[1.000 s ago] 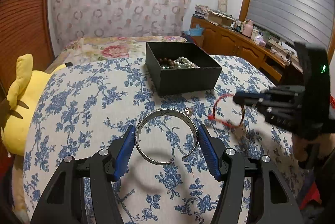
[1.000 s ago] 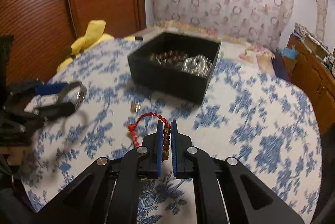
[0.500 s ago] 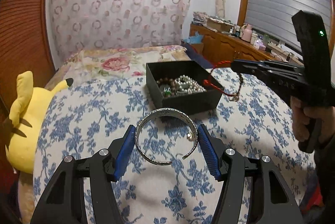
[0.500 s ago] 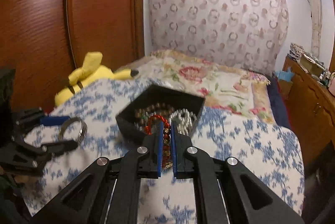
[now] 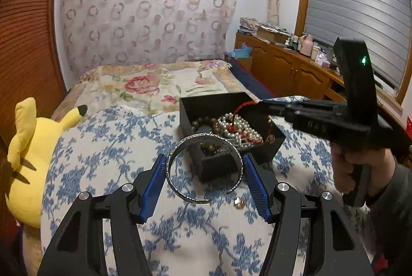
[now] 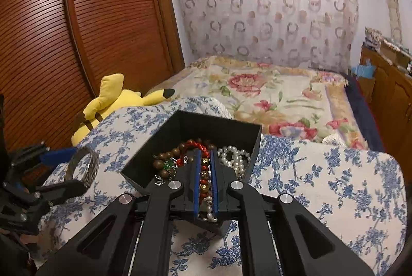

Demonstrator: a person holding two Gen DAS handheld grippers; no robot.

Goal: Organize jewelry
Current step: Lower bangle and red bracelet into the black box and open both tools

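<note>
My left gripper [image 5: 204, 174] is shut on a silver cuff bangle [image 5: 180, 189], held just in front of the black jewelry box [image 5: 260, 155]. My right gripper [image 6: 205, 155] is shut on a red beaded bracelet [image 6: 204, 182], its tips over the open box [image 6: 185, 121], the bracelet hanging into it. In the left wrist view the right gripper [image 5: 260, 103] reaches over the box from the right, with the red bracelet [image 5: 243, 106] at its tips. The box holds pearls [image 5: 240, 125] and brown beads [image 6: 164, 156]. The left gripper with the bangle [image 6: 90, 165] shows at the left.
A small gold piece [image 5: 239, 202] lies on the blue-flowered cloth [image 5: 108, 147] right of the bangle. A yellow plush toy [image 5: 28, 155] sits at the left edge. A flowered bedspread [image 6: 270, 98], a wooden wardrobe [image 6: 77, 18] and a dresser [image 5: 291, 69] stand beyond.
My right gripper carried the red bracelet from above the cloth to over the box and lowered it in. My left gripper moved the bangle forward, closer to the box.
</note>
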